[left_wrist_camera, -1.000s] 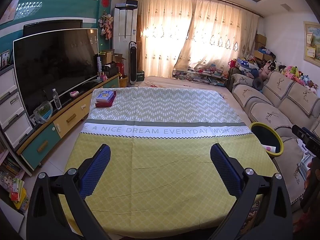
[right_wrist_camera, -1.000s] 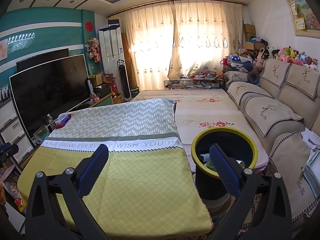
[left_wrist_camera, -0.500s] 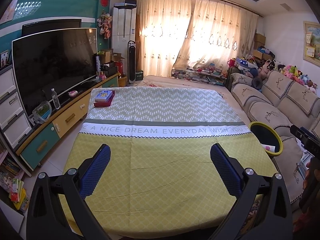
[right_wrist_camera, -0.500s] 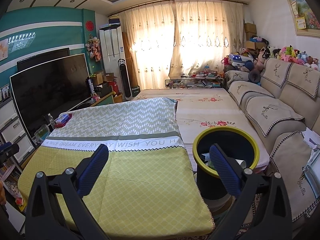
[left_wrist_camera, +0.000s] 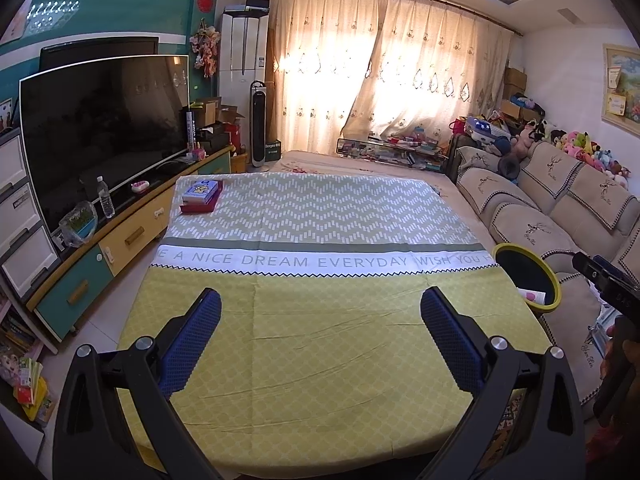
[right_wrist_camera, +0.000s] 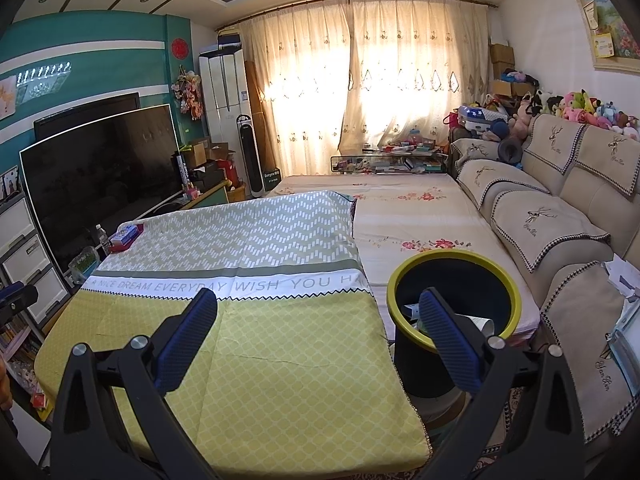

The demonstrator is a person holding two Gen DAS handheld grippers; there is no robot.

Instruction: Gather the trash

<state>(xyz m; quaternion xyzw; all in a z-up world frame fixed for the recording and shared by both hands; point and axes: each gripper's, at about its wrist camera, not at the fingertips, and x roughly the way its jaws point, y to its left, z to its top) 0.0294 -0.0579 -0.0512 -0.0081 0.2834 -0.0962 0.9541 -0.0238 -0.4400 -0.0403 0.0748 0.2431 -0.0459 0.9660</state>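
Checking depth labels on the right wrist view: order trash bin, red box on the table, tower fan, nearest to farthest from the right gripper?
1. Trash bin: just ahead of the right gripper, to its right.
2. Red box: far left corner of the table.
3. Tower fan: back by the curtains.

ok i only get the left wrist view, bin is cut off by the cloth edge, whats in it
Observer: From the right wrist, the bin holds paper scraps at the bottom, partly hidden by the right hand-held gripper.
Operator: is that gripper holding anything
Observer: No, its jaws are wide apart and empty.
Operator: whats behind the bin
Observer: A floral sheet runs between the cloth and the sofa.
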